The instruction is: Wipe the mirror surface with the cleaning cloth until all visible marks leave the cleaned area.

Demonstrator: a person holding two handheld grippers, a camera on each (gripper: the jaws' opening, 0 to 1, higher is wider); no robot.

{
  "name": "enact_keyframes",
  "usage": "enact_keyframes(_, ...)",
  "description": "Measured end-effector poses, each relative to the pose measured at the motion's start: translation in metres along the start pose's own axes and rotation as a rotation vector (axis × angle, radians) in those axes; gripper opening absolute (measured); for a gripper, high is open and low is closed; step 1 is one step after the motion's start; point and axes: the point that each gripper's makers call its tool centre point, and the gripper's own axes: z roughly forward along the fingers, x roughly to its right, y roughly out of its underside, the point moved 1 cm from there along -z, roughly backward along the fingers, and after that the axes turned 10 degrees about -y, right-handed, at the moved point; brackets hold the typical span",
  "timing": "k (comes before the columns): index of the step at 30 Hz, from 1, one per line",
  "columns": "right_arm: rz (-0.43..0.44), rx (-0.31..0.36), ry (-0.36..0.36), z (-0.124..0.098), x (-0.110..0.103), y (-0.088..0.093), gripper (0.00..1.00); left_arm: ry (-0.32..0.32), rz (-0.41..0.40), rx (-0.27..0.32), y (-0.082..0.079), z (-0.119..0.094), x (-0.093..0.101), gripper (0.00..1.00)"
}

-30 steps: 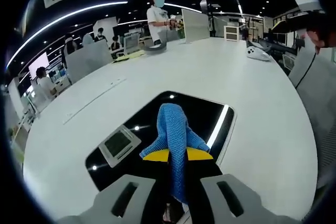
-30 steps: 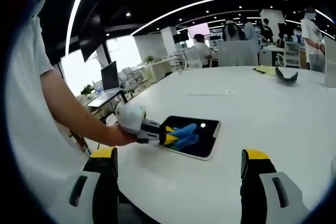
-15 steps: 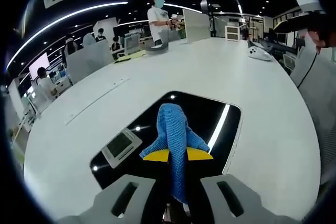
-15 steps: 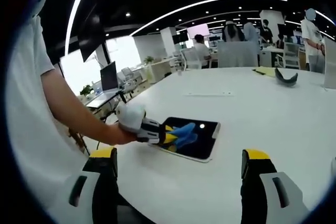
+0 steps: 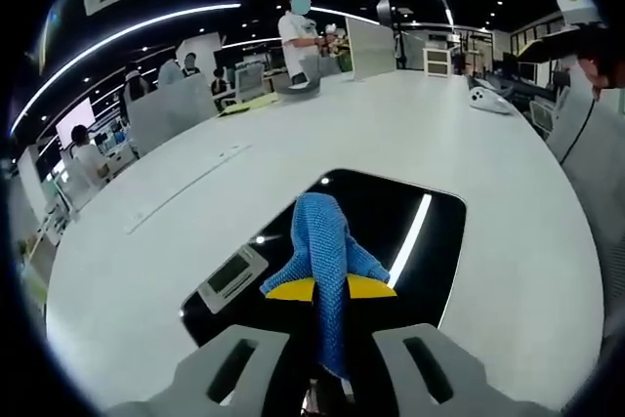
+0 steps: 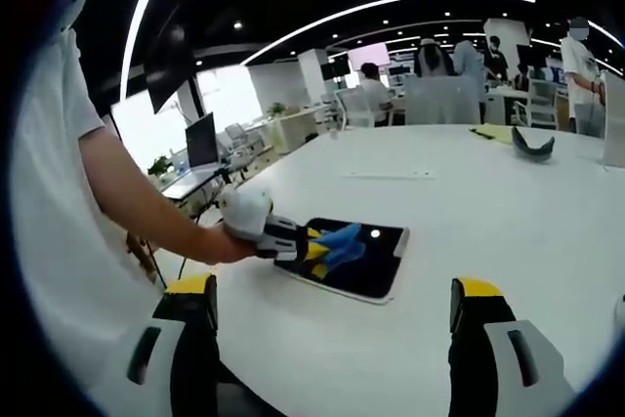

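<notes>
The left tongs (image 5: 330, 290) are clamped on the blue cleaning cloth (image 5: 322, 241), which passes between the yellow-tipped jaws and spills forward in a folded bunch. In the right gripper view the left tongs (image 6: 311, 247) and the cloth (image 6: 342, 239) sit over the near-left part of the mirror (image 6: 363, 266), with a person's hand (image 6: 220, 241) behind them.

The cloth is soft and limp and appears light. It will fold and drag, so the grip is best kept on the bunched middle, leaving the free end to trail on the glass. Its long axis runs straight ahead along the jaws.

The mirror (image 5: 430, 251) lies flat on the white bench (image 5: 391, 134). It is a dark, rounded rectangle reflecting the ceiling lights. In the left gripper view its long axis runs across the jaws, from near left to far right. It appears stiff, slick and fragile; pressure should stay moderate.

The right tongs (image 6: 332, 339) are held apart with nothing between them, above the bench on the near side of the mirror.
</notes>
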Motion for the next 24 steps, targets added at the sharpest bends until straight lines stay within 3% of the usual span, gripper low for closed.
enact_keyframes(24,0.000,-0.016,0.012,0.002,0.004,-0.002,1.00,-0.018,0.011,-0.001,0.000,0.013,-0.031,0.07)
